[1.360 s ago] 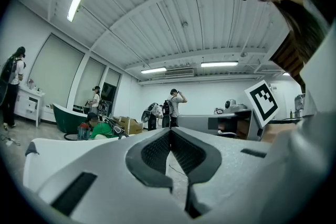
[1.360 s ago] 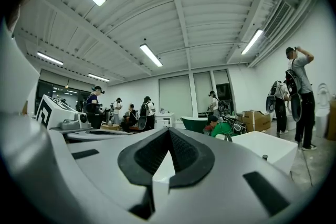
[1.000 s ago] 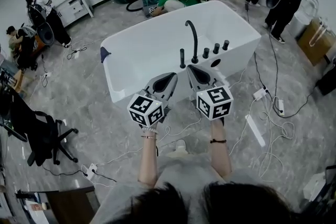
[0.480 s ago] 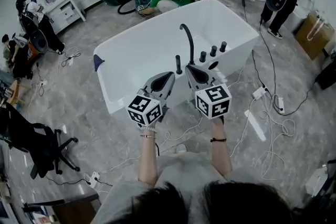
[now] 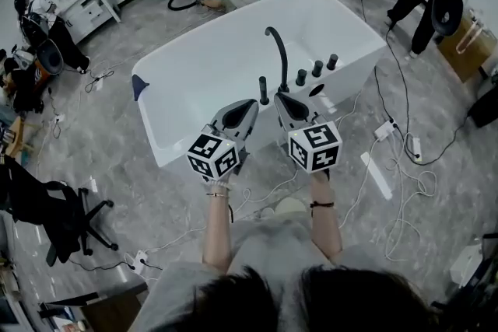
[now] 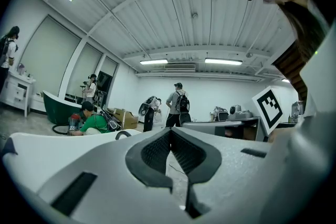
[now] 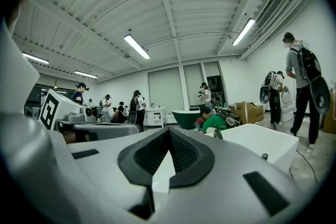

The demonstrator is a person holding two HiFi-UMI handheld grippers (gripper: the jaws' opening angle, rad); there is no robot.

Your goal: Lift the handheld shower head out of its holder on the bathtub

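Plainly the approach is the step in hand. In the head view both arms reach toward the bathtub. The left tongs and right tongs hover just below the curved spout, one on each side of the handheld shower head and seemingly short of it. That slim black head stands upright in its holder just left of the spout's base, long axis vertical, free end up. In the left gripper view the left tongs are pressed together with nothing between them, and the spout's arc shows just left of their tip. In the right gripper view the right tongs are likewise closed and empty, with the spout just right of their tip and the shower head hidden. Next, I judge, one pair must spread, straddle the stem, close on it and draw straight up.
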